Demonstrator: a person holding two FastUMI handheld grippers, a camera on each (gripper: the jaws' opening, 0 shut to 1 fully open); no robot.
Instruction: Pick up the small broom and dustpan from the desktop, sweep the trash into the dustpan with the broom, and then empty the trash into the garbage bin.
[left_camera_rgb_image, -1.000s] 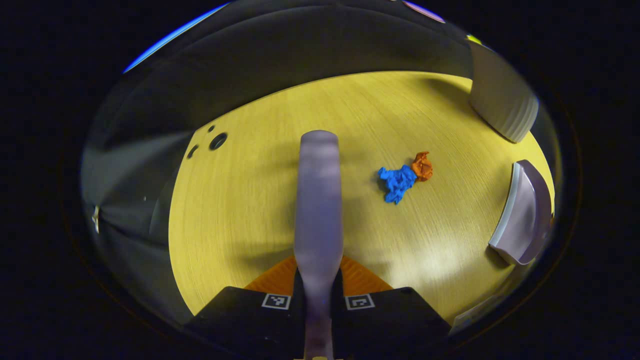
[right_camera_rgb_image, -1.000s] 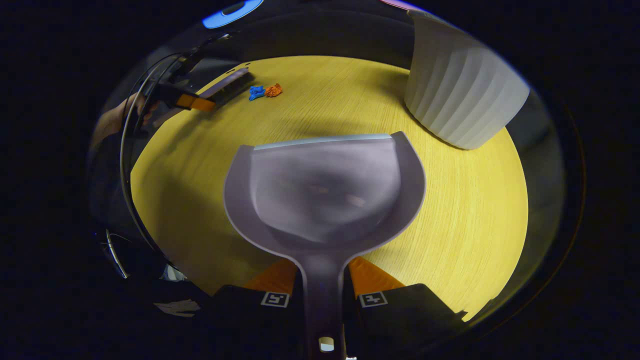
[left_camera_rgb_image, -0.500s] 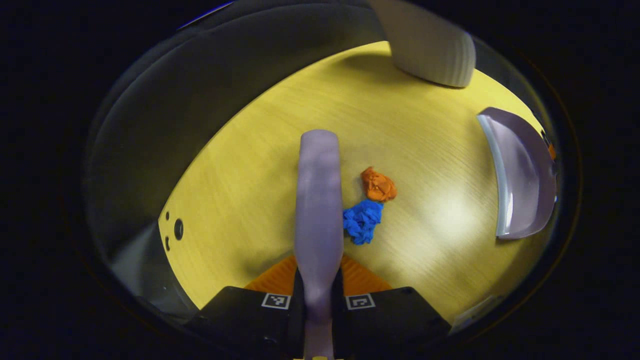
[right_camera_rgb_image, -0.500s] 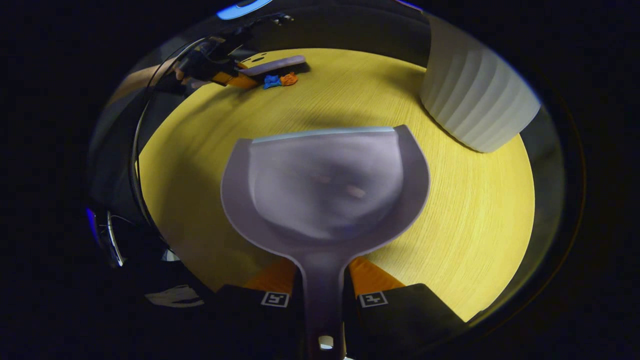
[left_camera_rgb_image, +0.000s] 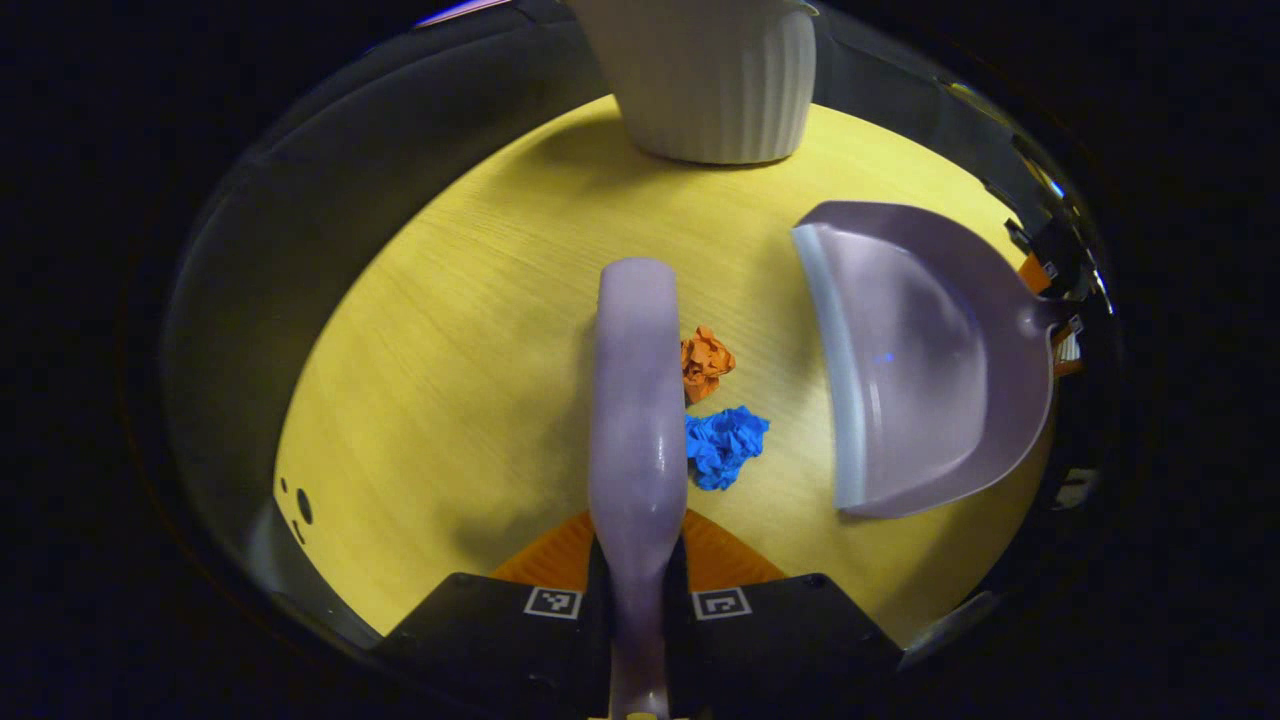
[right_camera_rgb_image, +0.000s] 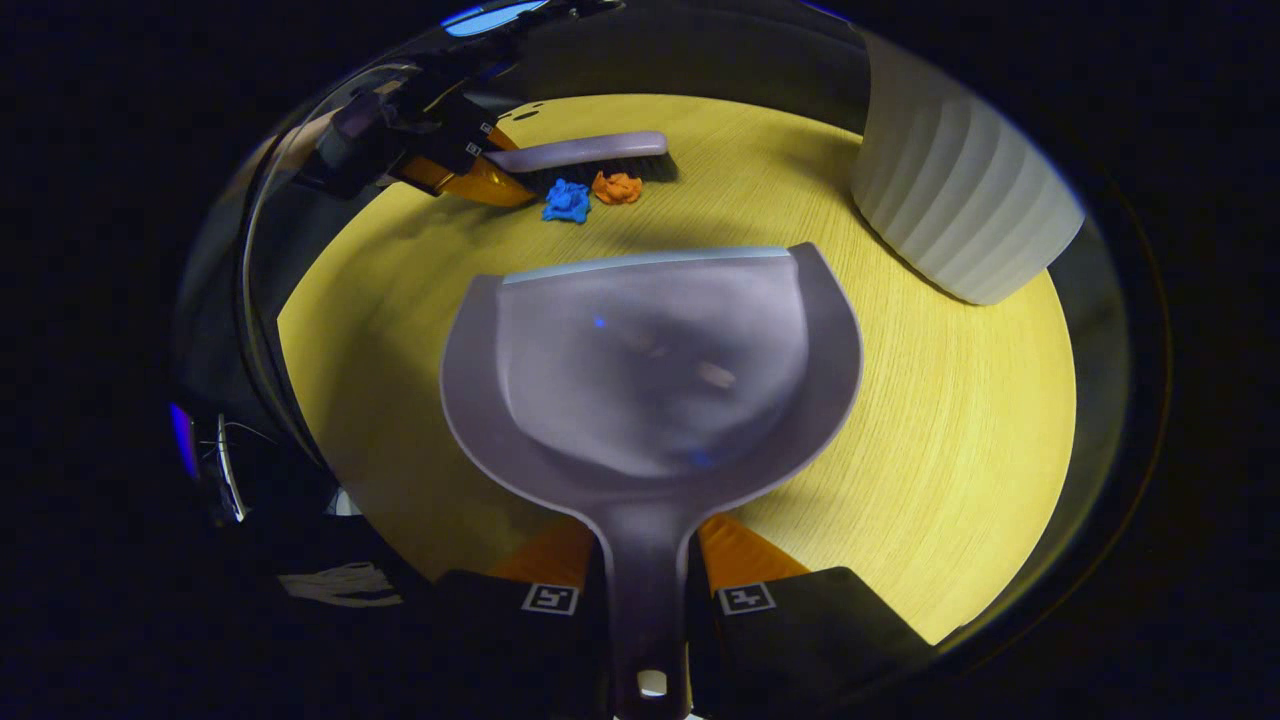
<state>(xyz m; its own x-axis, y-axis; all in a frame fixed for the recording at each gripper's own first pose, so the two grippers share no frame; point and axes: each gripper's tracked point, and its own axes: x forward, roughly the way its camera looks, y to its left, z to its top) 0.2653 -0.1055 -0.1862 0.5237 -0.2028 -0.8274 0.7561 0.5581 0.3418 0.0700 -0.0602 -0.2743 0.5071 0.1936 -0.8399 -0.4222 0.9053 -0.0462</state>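
We take the two paper scraps as our landmark. Our left tool (left_camera_rgb_image: 640, 600) is pinched on the handle of the broom (left_camera_rgb_image: 637, 400), and our right tool (right_camera_rgb_image: 648, 590) is pinched on the handle of the dustpan (right_camera_rgb_image: 650, 360).

Over the last second the broom has swung round behind the trash: a second ago the blue scrap (left_camera_rgb_image: 725, 445) and the orange scrap (left_camera_rgb_image: 705, 360) lay well off to one side of the broom head, and now both sit just beside it, the orange one touching or nearly touching its edge. In the right gripper view the broom (right_camera_rgb_image: 590, 155) lies right behind the blue scrap (right_camera_rgb_image: 567, 200) and the orange scrap (right_camera_rgb_image: 617, 186).

The dustpan (left_camera_rgb_image: 920, 360) has also closed in. It was well apart from the scraps and now stands near them on the opposite side from the broom, its pale front lip turned toward them, with a strip of bare counter (left_camera_rgb_image: 460, 330) still between lip and trash. We cannot tell whether the lip rests on the counter.

We judge that both pickups are done and the sweep is set up: the scraps sit between broom and pan. The ribbed white garbage bin (left_camera_rgb_image: 715, 80) stands beyond the scraps, well apart, for the emptying to come.
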